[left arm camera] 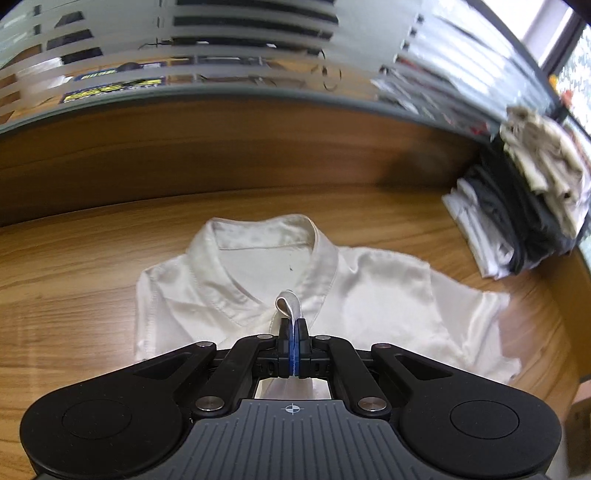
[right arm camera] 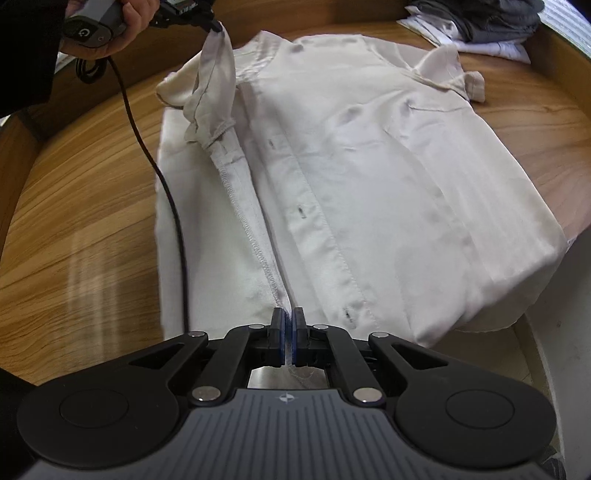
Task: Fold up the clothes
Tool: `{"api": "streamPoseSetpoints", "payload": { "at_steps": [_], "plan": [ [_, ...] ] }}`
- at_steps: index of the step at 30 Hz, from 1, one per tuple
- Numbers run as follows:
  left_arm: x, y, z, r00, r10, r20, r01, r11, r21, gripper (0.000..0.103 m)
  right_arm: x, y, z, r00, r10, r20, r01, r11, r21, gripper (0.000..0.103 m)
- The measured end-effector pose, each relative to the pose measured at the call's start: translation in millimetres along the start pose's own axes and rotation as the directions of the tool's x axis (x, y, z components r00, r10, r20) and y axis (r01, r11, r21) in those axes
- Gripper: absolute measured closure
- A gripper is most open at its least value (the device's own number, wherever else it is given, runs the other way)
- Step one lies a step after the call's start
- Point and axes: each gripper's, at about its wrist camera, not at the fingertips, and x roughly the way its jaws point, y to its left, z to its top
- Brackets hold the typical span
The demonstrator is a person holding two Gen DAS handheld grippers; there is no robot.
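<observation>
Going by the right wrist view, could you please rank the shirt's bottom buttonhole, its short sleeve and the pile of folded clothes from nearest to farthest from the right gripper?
From the right gripper:
1. Bottom buttonhole, just right of the jaws.
2. Short sleeve, far right, across the white shirt.
3. Pile of folded clothes, top right corner of the table.

Two close downward views; shared shirt (left arm camera: 369,295)

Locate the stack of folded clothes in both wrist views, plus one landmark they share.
Left wrist: stack of folded clothes at the right edge, upper half, beyond the white shirt.
Right wrist: same stack in the top right corner, cut off by the frame.
Shared landmark: the shirt lying on the wooden table; the left gripper pinches its fabric near the collar.
</observation>
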Motion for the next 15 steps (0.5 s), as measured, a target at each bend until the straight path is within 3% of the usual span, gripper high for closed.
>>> {"api": "streamPoseSetpoints", "payload": {
  "at_steps": [2,6,15],
  "plan": [
    [5,-5,2,1.000,0.007,-0.011,-0.007,1.000,0.018,0.096,0,-4,-1,1.000,-0.026,0.001,0.026,1.000,0.002,0.093],
    [9,-9,9,1.000,-0.009,-0.015,0.009,0.999,0.030,0.078,-7,-12,-7,0.996,-0.085,0.007,0.084,0.996,0.014,0.088],
    [4,-22,23,0.996,-0.046,-0.076,0.050,0.998,0.042,0.068,-40,-59,-19,0.987,-0.158,0.023,0.155,0.984,0.084,0.080]
  ]
}}
